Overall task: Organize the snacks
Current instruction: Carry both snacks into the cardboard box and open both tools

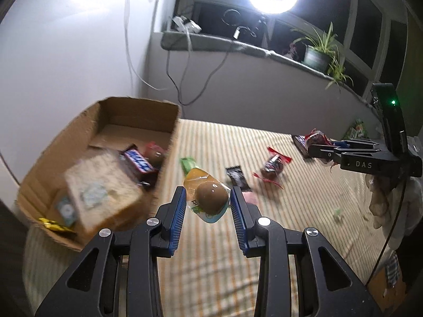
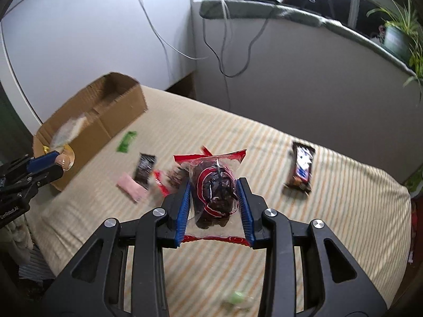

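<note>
Snacks lie scattered on my striped bed [image 2: 304, 224]. My left hand-held gripper [image 1: 207, 202] is clenched on a yellow-packed round snack [image 1: 208, 198] at frame centre, beside the cardboard box [image 1: 105, 121] at left. My right hand-held gripper [image 2: 215, 202] grasps a red-wrapped dark snack [image 2: 214, 195], centre frame.

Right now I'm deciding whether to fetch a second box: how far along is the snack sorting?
Partly done. The cardboard box already holds several snacks. The left gripper holds a yellow packet; the right gripper a red-trimmed bag. A chocolate bar, a green packet and other loose packets remain on the striped cloth.
</note>
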Demonstrator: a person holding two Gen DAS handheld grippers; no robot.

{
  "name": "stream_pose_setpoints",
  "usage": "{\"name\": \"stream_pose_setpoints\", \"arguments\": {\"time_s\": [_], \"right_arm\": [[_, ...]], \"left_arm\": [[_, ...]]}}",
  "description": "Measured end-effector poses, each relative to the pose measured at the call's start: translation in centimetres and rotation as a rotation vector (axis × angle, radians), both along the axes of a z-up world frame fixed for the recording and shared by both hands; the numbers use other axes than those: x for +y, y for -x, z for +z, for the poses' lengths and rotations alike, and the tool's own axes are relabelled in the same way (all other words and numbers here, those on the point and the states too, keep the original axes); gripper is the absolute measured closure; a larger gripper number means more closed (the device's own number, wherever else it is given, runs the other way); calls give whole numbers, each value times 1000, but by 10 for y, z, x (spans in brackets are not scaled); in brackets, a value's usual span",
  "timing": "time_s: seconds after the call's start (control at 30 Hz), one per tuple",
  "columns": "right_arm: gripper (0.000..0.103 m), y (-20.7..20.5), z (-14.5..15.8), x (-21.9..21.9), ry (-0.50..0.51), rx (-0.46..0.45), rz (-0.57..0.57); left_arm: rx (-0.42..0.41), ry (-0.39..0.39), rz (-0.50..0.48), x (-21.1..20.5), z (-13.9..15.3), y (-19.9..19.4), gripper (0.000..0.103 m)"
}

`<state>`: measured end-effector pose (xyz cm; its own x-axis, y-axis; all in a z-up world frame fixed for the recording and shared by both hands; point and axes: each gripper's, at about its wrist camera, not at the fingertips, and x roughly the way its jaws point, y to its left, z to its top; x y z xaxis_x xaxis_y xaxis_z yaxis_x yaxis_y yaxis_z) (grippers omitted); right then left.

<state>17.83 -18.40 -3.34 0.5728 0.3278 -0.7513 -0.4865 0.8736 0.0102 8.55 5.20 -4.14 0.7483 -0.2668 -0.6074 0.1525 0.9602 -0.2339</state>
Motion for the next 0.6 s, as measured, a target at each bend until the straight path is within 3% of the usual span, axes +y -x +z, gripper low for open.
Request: {"name": "stream_pose_setpoints", "arguments": {"time_s": [0.6], "right_arm": [[67,-11,24,126,-22,-30,177]], "left_arm": [[-17,0,154,85,0,6,70]]}}
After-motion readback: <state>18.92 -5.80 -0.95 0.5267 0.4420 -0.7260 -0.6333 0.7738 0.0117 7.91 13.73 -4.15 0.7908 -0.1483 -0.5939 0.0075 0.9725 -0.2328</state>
